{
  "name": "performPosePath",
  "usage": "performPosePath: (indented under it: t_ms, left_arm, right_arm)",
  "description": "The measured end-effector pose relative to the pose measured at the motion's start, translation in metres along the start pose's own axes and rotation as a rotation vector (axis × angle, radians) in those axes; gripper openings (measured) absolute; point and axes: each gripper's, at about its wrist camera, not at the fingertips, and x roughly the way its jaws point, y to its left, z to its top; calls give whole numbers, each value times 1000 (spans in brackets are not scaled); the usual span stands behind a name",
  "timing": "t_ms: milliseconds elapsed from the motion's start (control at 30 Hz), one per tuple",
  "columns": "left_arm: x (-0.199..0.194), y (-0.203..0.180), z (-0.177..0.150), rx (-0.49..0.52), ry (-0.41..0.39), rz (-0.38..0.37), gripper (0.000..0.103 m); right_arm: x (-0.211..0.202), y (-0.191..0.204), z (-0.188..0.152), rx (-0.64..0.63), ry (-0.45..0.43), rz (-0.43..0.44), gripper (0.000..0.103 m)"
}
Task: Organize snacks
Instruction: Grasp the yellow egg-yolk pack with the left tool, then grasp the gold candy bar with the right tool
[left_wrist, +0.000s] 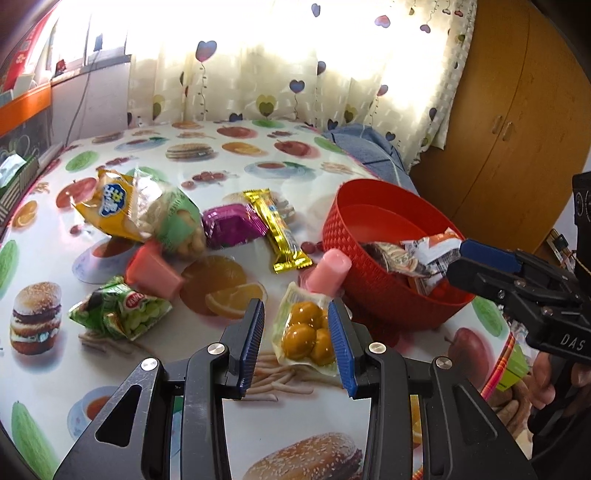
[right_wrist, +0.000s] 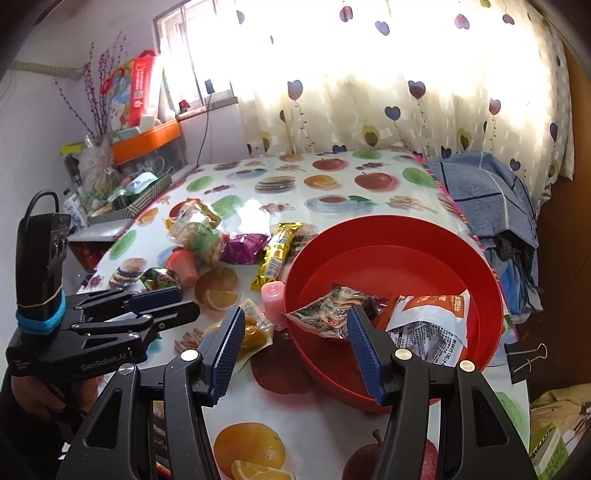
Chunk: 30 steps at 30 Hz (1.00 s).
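You've got a red basket with a woven-texture wall on a white tablecloth printed with burgers, oranges, apples and fries, and inside it an orange-and-white packet beside a grey-brown printed one. Loose on the cloth: yellow chip bag with blue logo, green-and-clear puff bag, magenta pack, gold bar wrapper, green pea packet, two pink jelly cups, clear pouch of amber-brown balls. Your gripper pads are ribbed blue on black arms; the curtain is cream with purple, blue and olive hearts.
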Motion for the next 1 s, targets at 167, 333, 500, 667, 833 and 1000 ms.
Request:
performPosePath:
  t_ms: [167, 333, 500, 667, 833, 1000]
  left_arm:
    - [15, -4, -3, 19, 37, -26, 54]
    - [31, -5, -7, 45, 69, -26, 55]
    - [47, -6, -9, 76, 104, -19, 57]
    - [59, -11, -9, 106, 119, -18, 59]
    - [58, -19, -15, 154, 103, 14, 56]
    - [49, -13, -19, 117, 83, -6, 48]
  right_arm:
    - [1, -1, -1, 3, 4, 2, 57]
    - [3, 1, -2, -1, 4, 8, 57]
    - [7, 2, -2, 0, 9, 14, 57]
    - [9, 3, -2, -3, 15, 18, 57]
    - [10, 4, -1, -7, 16, 18, 57]
    - [13, 7, 2, -16, 19, 19, 57]
